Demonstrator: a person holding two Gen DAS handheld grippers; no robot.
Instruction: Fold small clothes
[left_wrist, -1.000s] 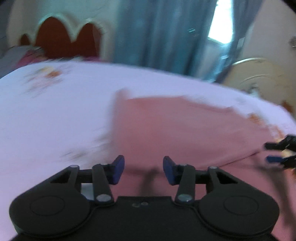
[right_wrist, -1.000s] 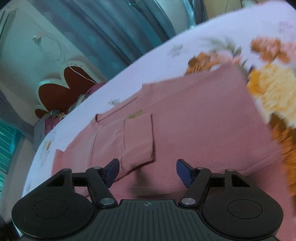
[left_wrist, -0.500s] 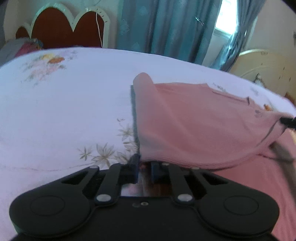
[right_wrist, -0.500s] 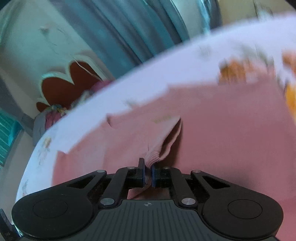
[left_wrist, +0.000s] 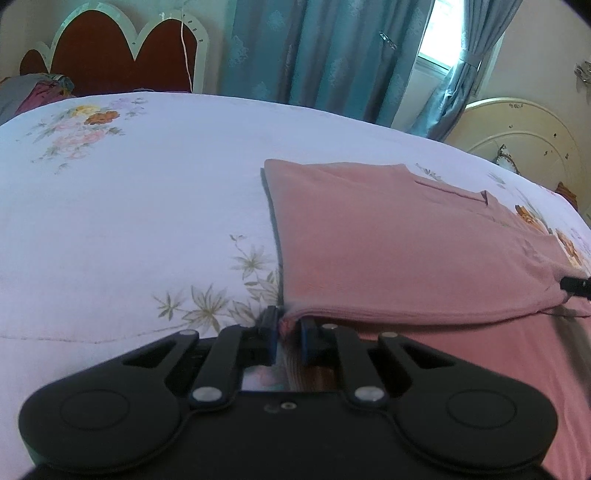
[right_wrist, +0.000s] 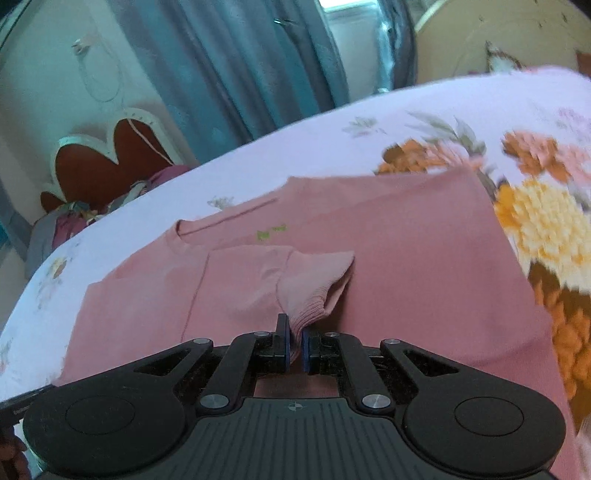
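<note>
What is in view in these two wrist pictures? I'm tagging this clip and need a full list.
pink top: one, pink, lying on the bed, its near edge lifted and pinched at two points
bedsheet: one, pale lilac with flower prints, under the top
headboard: one, dark red with a white scalloped rim, at the far end of the bed
bundle of cloth: one heap, grey and magenta, by the headboard
curtains: teal, behind the bed, beside a bright window
round cream panel: one, cream, far right past the bed
left gripper: one, black with blue pads, shut on the top's hem corner
right gripper: one, black with blue pads, shut on the top's ribbed cuff
</note>
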